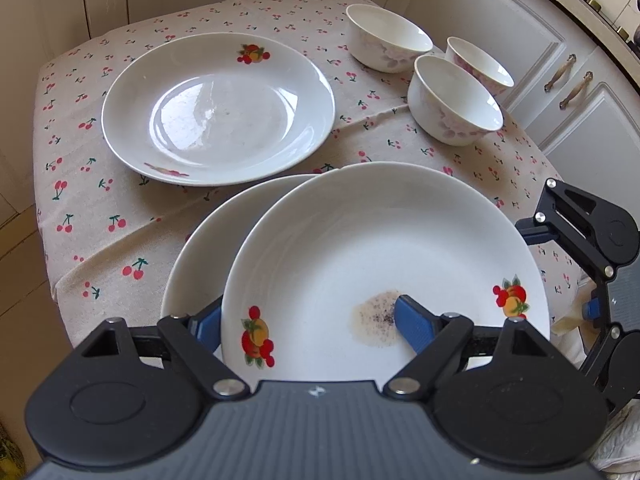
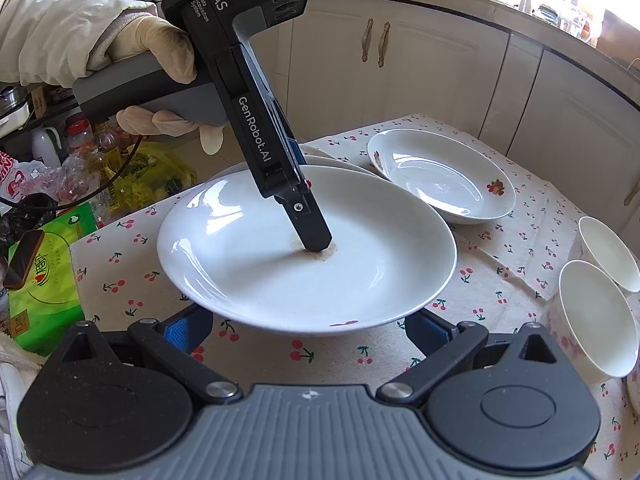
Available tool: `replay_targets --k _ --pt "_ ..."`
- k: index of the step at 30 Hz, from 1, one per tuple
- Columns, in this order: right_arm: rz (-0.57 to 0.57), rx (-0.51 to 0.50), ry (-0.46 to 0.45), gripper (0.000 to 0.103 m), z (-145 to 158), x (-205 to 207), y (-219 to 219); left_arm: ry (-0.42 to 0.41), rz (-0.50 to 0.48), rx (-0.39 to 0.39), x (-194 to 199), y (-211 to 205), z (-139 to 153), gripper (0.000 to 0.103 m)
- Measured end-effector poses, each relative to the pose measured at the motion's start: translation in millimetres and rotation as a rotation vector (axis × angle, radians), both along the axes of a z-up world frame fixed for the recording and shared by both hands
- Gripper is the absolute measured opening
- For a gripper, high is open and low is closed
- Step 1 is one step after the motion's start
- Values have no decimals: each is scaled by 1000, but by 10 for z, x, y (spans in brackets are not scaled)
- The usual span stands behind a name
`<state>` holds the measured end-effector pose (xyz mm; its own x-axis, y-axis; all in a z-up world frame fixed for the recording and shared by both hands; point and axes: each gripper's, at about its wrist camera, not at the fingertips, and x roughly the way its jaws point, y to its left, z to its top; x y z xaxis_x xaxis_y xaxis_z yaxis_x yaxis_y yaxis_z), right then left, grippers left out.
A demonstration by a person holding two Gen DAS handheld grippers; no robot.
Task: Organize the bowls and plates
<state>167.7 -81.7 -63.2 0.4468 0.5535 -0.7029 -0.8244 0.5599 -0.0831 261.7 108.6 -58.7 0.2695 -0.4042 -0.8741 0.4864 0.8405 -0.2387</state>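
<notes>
The left gripper (image 1: 308, 320) pinches the near rim of a white fruit-print plate (image 1: 384, 248), one blue finger (image 1: 412, 326) inside on a brownish stain (image 1: 376, 318), the other under the rim. That plate sits tilted over a second plate (image 1: 200, 252). The right gripper (image 2: 308, 330) stands open, its fingers flanking the plate's edge; contact seems absent, though the rim hides the tips. Farther back on the cherry-print tablecloth (image 1: 100, 200) lies a third plate (image 1: 218, 108), with three floral bowls (image 1: 454, 100) clustered to its right.
</notes>
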Motion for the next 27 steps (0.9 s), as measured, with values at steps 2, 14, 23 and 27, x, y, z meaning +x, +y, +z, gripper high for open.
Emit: replay_targets --k 2,14,23,27 --pt "0 2 1 103 1 -1 -2 -3 0 5 5 -3 0 85" --pt "0 13 5 103 9 -20 -3 -21 11 13 22 19 42 85" --pt "3 18 -3 103 21 -25 -3 -31 27 21 3 45 45 85" --pt "0 19 -3 103 21 -26 -3 -32 28 22 -2 49 51 85"
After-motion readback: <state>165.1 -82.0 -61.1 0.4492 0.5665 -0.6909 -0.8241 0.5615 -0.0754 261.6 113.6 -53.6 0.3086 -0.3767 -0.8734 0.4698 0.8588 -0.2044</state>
